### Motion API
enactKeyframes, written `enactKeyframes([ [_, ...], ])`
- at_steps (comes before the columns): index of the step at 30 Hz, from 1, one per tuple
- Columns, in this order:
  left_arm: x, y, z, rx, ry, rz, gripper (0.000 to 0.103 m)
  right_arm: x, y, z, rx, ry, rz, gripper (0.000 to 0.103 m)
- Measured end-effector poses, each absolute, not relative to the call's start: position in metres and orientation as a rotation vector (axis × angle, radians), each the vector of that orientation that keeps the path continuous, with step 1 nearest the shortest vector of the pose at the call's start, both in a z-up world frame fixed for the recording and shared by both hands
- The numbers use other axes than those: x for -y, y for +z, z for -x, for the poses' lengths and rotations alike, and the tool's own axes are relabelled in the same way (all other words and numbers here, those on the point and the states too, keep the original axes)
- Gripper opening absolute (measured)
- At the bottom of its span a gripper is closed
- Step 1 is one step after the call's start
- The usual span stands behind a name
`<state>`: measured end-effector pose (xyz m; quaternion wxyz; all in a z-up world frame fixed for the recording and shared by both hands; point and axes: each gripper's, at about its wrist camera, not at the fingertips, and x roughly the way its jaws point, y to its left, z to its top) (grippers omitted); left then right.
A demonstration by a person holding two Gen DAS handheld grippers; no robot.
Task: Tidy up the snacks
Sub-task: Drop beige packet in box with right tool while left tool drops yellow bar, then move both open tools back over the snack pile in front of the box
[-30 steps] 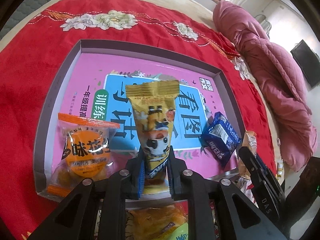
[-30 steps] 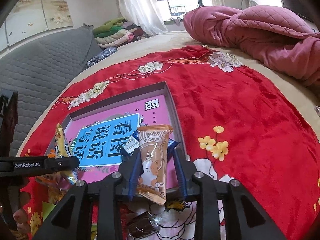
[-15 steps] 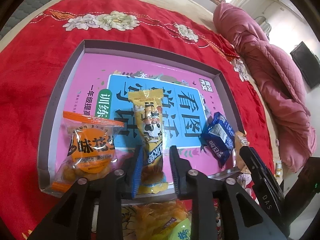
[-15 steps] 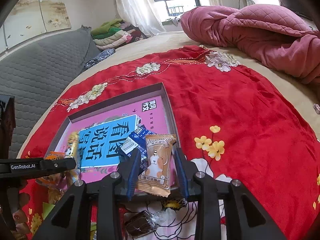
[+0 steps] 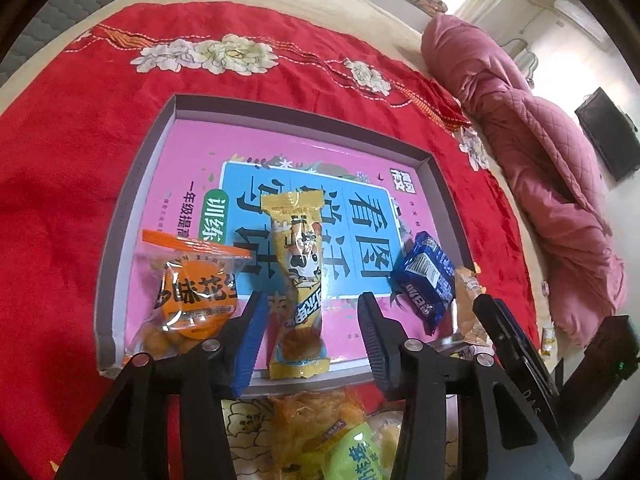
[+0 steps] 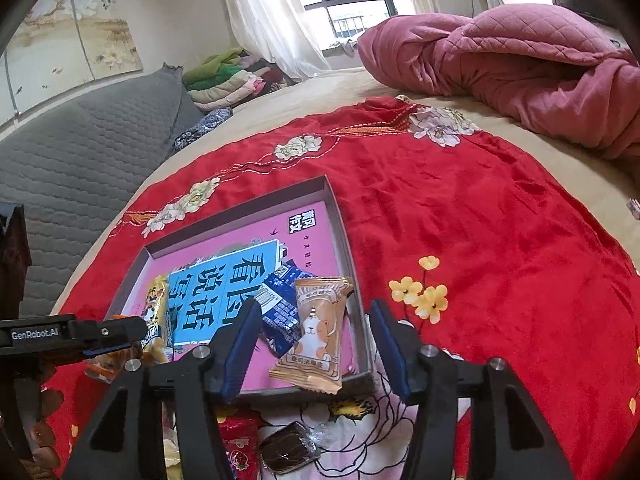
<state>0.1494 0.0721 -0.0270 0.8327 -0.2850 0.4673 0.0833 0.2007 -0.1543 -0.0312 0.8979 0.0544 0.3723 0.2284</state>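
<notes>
- Lying flat in the grey tray (image 5: 132, 184) on the red bedspread (image 5: 72, 152), the yellow snack packet (image 5: 297, 276) sits between the jaws of the left claw (image 5: 308, 336); those jaws are opening and the pads stand clear of the wrapper on both sides.
- The right claw (image 6: 312, 350) is likewise opening, with the tan snack packet (image 6: 316, 336) lying loose between its jaws, its lower end overlapping the tray's near rim.
- Both packets appear light, soft and crinkly; the film is likely slippery and the contents crushable, so a moderate pinch is advised.
- Recommended hold: across the narrow width near the crimped lower end, where the film gives the pads a flat seam.
- The yellow snack packet's long axis runs away from the left claw, top seal toward the tray's far wall.
- The tan snack packet's long axis runs likewise, leaning slightly, beside the blue packet (image 6: 280, 308).
- The orange bag (image 5: 192, 292) rests at the tray's near left corner.
</notes>
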Motion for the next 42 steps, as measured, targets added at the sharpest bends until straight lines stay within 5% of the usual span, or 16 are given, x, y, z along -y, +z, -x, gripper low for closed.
enactKeyframes([
  [42, -0.086, -0.018, -0.095, -0.997, 0.233, 0.592, 0.055, 0.159, -0.019, -0.177, -0.757, 0.488, -0.066, 0.057],
])
